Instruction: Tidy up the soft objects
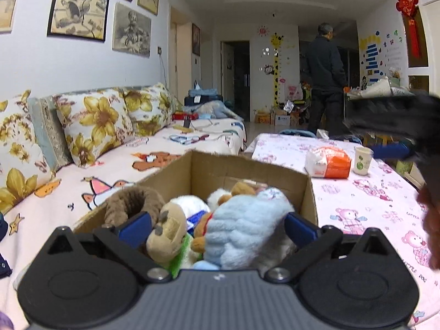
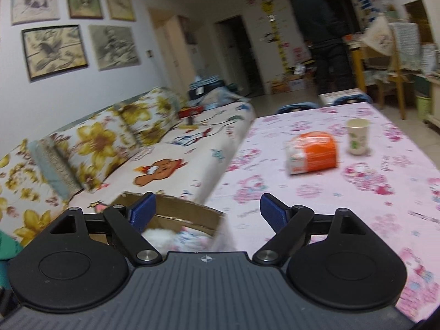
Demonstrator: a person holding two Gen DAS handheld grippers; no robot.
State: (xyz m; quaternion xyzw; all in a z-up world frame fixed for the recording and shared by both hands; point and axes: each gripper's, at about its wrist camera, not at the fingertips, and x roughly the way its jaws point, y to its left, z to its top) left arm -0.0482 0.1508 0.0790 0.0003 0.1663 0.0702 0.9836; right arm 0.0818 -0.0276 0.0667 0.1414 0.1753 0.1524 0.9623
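A: Left wrist view, item one: cardboard box [image 1: 247, 173] on the table [image 1: 357, 192], plush toys [image 1: 242, 228] heaped inside. Left claw [image 1: 217, 225] spread, straddling them, unpinched.

B: Right claw [image 2: 207, 210] spread, empty, right of the box. Likely step: releasing. Next: fetch anything left.

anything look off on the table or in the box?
Little. The cardboard box has a ragged, torn top edge, and the plush toys are heaped in it, not lined up. On the pink tablecloth the orange packet lies on its side; the paper cup stands upright. Nothing spilled.
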